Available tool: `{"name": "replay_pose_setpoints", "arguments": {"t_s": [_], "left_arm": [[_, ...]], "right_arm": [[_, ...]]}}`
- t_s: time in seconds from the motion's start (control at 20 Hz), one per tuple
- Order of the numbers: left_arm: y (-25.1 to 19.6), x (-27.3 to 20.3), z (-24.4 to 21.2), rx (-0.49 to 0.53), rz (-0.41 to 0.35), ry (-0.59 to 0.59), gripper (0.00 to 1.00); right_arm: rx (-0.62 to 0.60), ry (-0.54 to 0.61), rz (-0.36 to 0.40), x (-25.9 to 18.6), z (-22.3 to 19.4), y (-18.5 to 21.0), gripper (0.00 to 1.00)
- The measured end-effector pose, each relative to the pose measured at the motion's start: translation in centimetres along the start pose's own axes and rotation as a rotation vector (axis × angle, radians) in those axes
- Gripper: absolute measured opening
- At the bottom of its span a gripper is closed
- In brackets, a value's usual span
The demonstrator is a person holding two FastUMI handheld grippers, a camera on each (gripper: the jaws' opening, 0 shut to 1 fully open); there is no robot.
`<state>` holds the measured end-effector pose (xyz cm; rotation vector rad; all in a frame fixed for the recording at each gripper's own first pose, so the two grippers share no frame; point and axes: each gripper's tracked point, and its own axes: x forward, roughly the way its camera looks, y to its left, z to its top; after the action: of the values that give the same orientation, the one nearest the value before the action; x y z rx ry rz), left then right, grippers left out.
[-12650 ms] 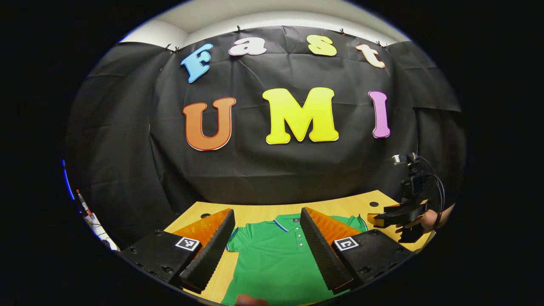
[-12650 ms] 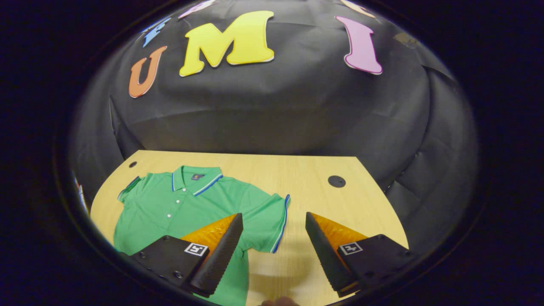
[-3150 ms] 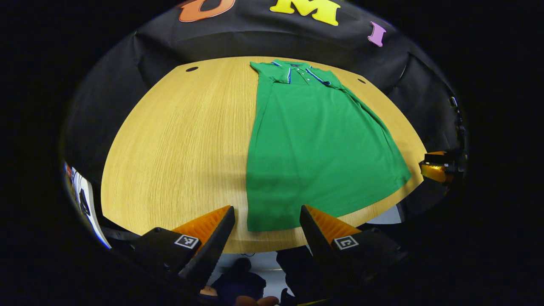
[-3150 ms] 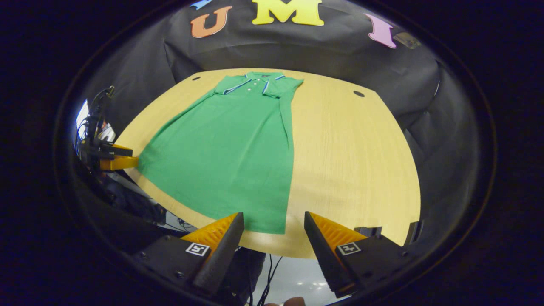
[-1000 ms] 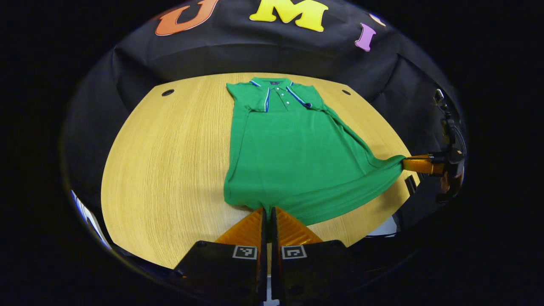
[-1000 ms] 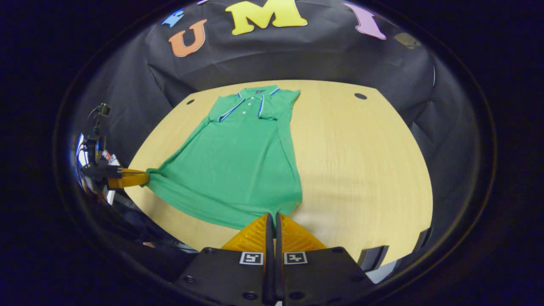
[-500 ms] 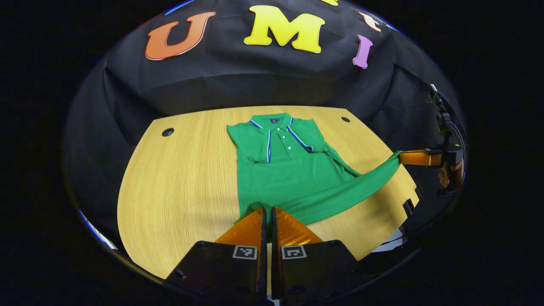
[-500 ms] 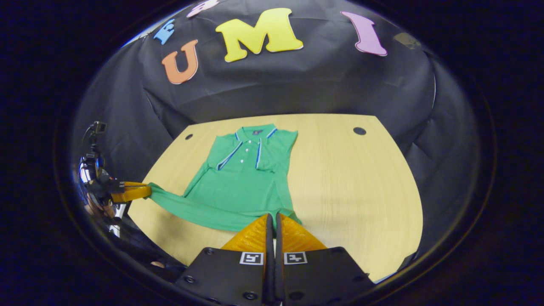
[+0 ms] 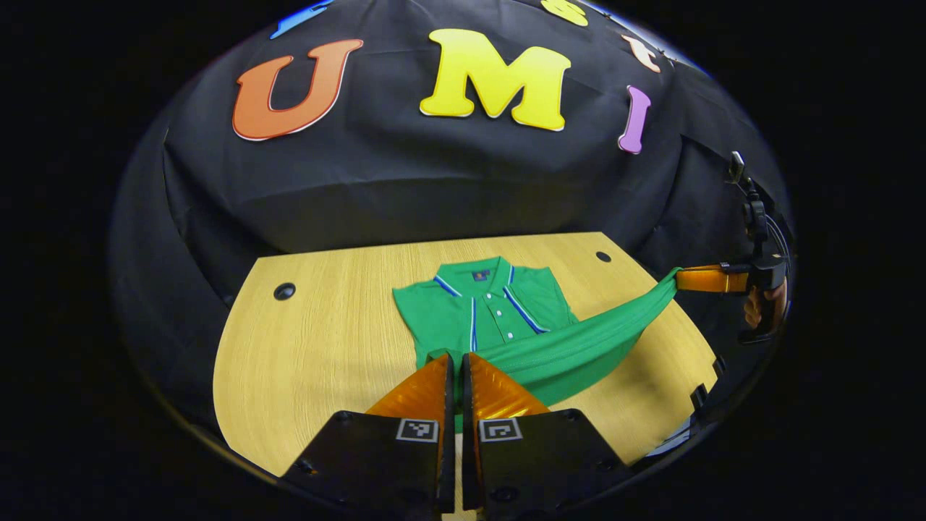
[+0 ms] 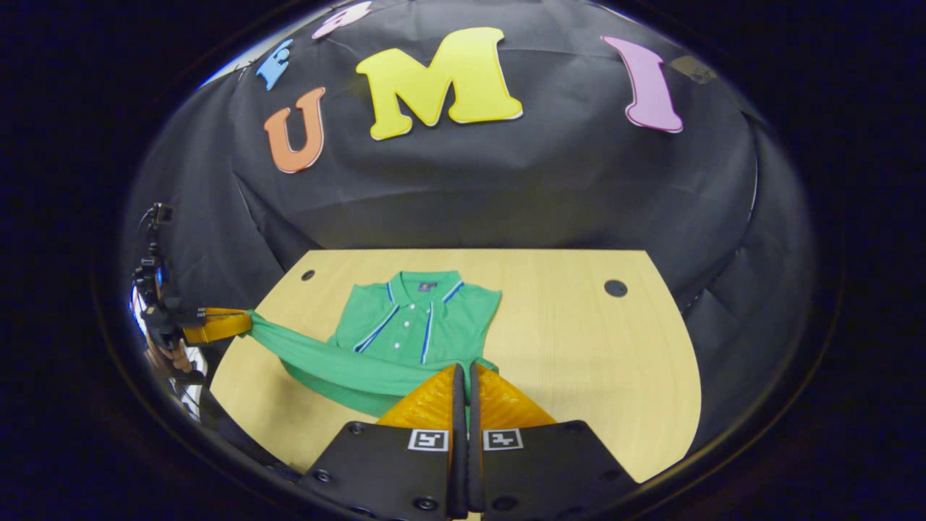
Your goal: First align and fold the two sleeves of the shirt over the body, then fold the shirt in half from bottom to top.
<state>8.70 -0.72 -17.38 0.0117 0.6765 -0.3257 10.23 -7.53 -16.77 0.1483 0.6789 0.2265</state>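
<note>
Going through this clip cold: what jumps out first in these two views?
The green shirt on the wooden table, its bottom hem lifted and stretched in a taut band between two shut grippers. The left gripper pinches one hem corner at the bottom of the left gripper view, while the right gripper, farther off, pulls the other corner. Beyond the band, the collar end lies flat with striped sleeve edges folded over the chest.

Pale wooden table [image 10: 579, 340] with round cable holes [image 10: 616, 288], black cloth wall [image 10: 506, 181] close behind
</note>
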Motion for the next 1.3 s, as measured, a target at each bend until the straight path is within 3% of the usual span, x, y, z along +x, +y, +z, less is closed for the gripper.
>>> {"name": "replay_pose_setpoints", "arguments": {"t_s": [0.35,0.5,0.65,1.05,1.15,1.25,1.3], "left_arm": [[3.1,6.4,5.2,-0.066,0.017,-0.053,0.07],[4.2,9.0,6.0,-0.05,0.028,-0.056,0.07],[5.1,11.6,7.0,-0.024,0.046,-0.074,0.07],[6.8,18.5,6.7,-0.015,0.133,-0.121,0.06],[7.3,19.8,6.5,-0.016,0.169,-0.132,0.07],[7.7,21.3,6.1,-0.023,0.21,-0.141,0.07],[8.1,21.9,5.7,-0.017,0.239,-0.136,0.07]], "right_arm": [[-0.019,-0.052,-0.004,6.9,6.1,-0.2,0.05],[-0.031,-0.062,-0.016,10.5,7.5,-0.3,0.0],[-0.062,-0.075,-0.032,13.5,8.3,-0.6,0.05],[-0.112,-0.074,-0.078,20.9,7.9,-1.0,0.0],[-0.132,-0.084,-0.104,22.4,7.9,-1.4,0.05],[-0.145,-0.087,-0.128,24.0,7.5,-1.8,0.0],[-0.157,-0.092,-0.138,24.7,7.5,-2.0,0.03]]}}
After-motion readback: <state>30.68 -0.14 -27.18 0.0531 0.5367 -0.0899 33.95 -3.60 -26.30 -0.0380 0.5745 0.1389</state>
